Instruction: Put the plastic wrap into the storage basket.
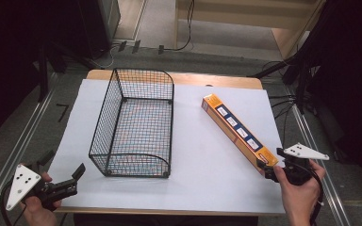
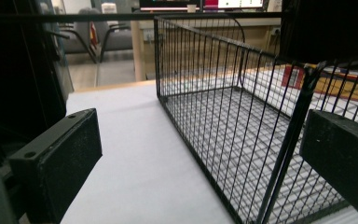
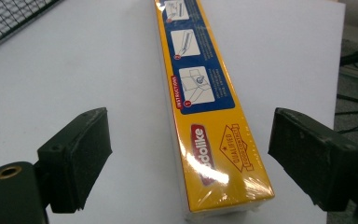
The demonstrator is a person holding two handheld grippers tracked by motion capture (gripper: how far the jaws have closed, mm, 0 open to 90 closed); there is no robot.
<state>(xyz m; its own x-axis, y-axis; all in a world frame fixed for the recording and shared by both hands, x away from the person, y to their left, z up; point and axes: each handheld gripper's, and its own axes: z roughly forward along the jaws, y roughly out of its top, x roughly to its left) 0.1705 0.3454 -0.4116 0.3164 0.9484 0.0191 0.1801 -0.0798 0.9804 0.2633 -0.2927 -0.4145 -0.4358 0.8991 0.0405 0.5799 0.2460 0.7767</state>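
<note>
Jaws of the right gripper point(image 1: 269, 170) stand wide at the near end of a long yellow box point(image 1: 238, 130) in the high view, with nothing clamped yet. The box lies flat and slantwise on the white table cover point(image 1: 207, 160), well to the right of the wire basket point(image 1: 136, 125), which stands empty at the middle. The left gripper point(image 1: 75, 178) hovers open near the basket's near left corner, gripping nothing.

Left gripper view: both black pads are spread, the basket's point(image 2: 242, 135) corner post rising just inside the right one, not pinched.

Right gripper view: the box's point(image 3: 205, 121) wrapped end sits between the two pads with clear table showing on either side, so neither touches it. To grip well, I judge the hand should ease forward so the pads reach past the end, stay square to the long sides, then close evenly; the glossy wrap looks slippery, and a hold this far from the middle may let the far end droop.
</note>
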